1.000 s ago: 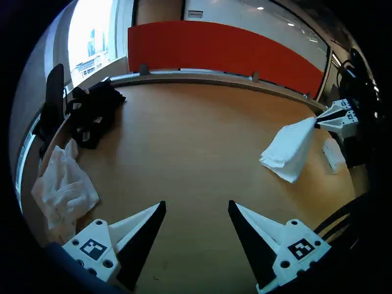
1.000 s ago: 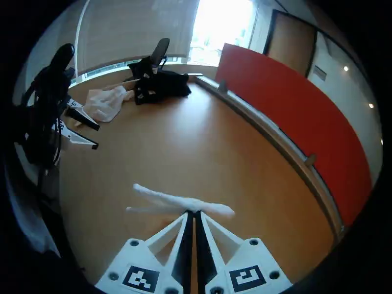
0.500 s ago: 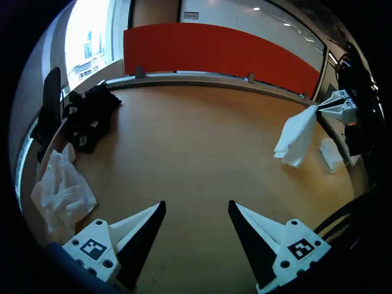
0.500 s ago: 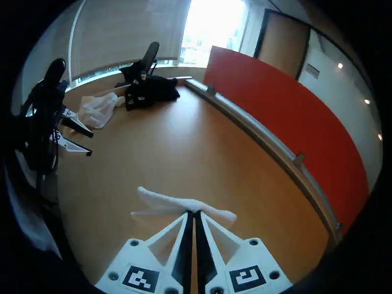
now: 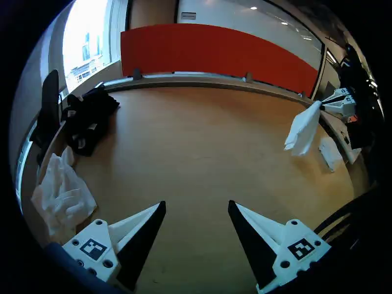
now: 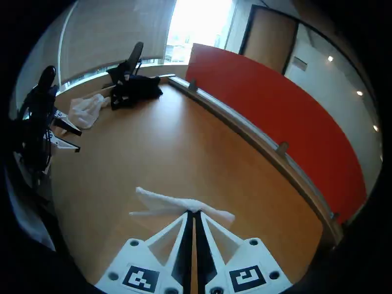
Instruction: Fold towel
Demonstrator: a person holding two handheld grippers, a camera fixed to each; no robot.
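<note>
Here, towel [image 5: 304, 128] hanging — right gripper [image 6: 194, 214] clamping it

We see the right gripper [image 6: 194, 218] clamped on the towel [image 6: 179, 205] above the table [image 6: 161, 147], the left gripper [image 6: 80, 141] far off, fingers apart.

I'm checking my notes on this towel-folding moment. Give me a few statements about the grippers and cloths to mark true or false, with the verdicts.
1. The right gripper is shut on a white towel. True.
2. The left gripper grips a cloth. False: it is open and holds nothing.
3. The towel lies flat on the table. False: it hangs in the air from the right gripper.
4. A crumpled white cloth lies near a black bundle at the table's edge. True.
5. The partition behind the table is blue. False: it is red.
</note>
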